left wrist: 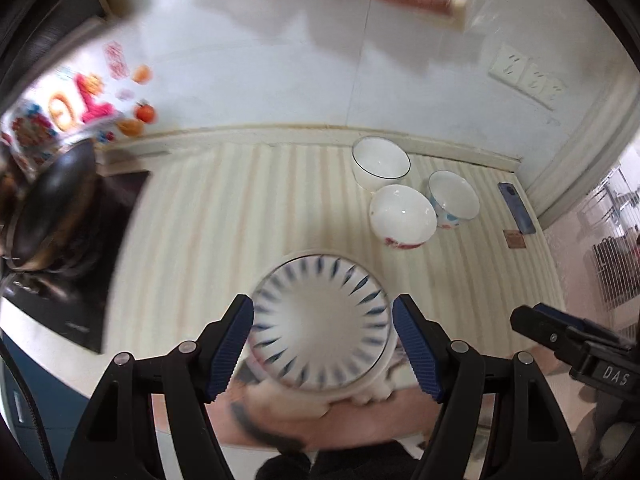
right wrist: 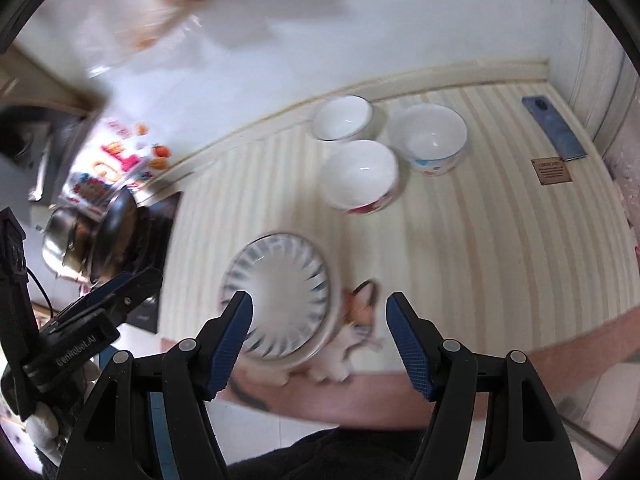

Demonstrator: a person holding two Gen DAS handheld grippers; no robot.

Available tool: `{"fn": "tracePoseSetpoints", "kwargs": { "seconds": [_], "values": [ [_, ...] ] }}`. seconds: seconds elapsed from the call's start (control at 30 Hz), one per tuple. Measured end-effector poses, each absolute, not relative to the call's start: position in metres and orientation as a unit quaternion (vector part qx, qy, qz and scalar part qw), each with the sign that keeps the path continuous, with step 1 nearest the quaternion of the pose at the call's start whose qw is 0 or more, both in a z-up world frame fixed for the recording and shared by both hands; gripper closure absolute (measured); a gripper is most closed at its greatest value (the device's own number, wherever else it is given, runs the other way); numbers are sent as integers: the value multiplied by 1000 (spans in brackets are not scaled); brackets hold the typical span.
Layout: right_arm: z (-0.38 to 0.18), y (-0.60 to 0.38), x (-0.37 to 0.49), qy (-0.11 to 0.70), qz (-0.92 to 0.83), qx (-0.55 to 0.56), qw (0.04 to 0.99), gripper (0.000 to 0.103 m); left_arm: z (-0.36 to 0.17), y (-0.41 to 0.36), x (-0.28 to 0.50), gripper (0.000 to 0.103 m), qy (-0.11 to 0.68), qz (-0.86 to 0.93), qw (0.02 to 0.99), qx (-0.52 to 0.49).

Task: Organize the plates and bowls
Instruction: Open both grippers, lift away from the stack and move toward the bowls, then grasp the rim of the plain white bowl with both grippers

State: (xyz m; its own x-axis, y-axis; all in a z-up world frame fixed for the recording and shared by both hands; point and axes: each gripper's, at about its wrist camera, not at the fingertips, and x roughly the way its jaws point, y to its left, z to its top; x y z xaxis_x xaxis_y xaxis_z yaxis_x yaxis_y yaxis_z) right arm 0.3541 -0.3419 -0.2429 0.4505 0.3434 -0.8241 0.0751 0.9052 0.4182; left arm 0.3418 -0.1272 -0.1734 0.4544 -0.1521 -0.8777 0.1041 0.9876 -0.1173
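Both grippers, left [left wrist: 322,346] and right [right wrist: 318,342], hover with fingers released; plate [left wrist: 320,324] near counter [left wrist: 208,216] front edge, three bowls [left wrist: 402,216] unstacked at back.

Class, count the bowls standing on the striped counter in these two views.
3. A blue-rimmed bowl nearest the wall, a blue-patterned bowl to its right, a red-patterned bowl in front. The striped plate is no bowl.
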Motion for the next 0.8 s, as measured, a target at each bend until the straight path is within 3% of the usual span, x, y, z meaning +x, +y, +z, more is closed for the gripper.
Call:
{"fn": "tracePoseSetpoints", "kwargs": {
  "seconds": [0.2, 0.4, 0.47, 0.5, 0.53, 0.57, 0.63, 0.8],
  "values": [
    [-305, -385, 451, 563, 90, 219, 792, 32, -227, -178, 437, 33, 553, -78, 828, -47],
    [-358, -392, 523, 592, 91, 224, 769, 39, -290, -209, 503, 62, 613, -95, 782, -53],
    [-377, -390, 542, 597, 91, 230, 763, 44, -306, -216, 517, 69, 627, -93, 772, -47],
    [-385, -388, 547, 601, 92, 232, 759, 53, -315, -220, 523, 75, 634, -94, 766, -45],
    [-390, -388, 550, 603, 92, 235, 757, 69, -322, -221, 527, 78, 639, -95, 762, -45],
    [-397, -386, 556, 607, 95, 238, 753, 75, -327, -222, 531, 79, 644, -95, 758, -42],
    [-406, -384, 561, 606, 84, 234, 755, 80, -336, -228, 536, 86, 648, -103, 754, -41],
    [-412, -384, 565, 605, 82, 230, 757, 85, -338, -233, 540, 86, 646, -107, 756, -30]
  ]
}}
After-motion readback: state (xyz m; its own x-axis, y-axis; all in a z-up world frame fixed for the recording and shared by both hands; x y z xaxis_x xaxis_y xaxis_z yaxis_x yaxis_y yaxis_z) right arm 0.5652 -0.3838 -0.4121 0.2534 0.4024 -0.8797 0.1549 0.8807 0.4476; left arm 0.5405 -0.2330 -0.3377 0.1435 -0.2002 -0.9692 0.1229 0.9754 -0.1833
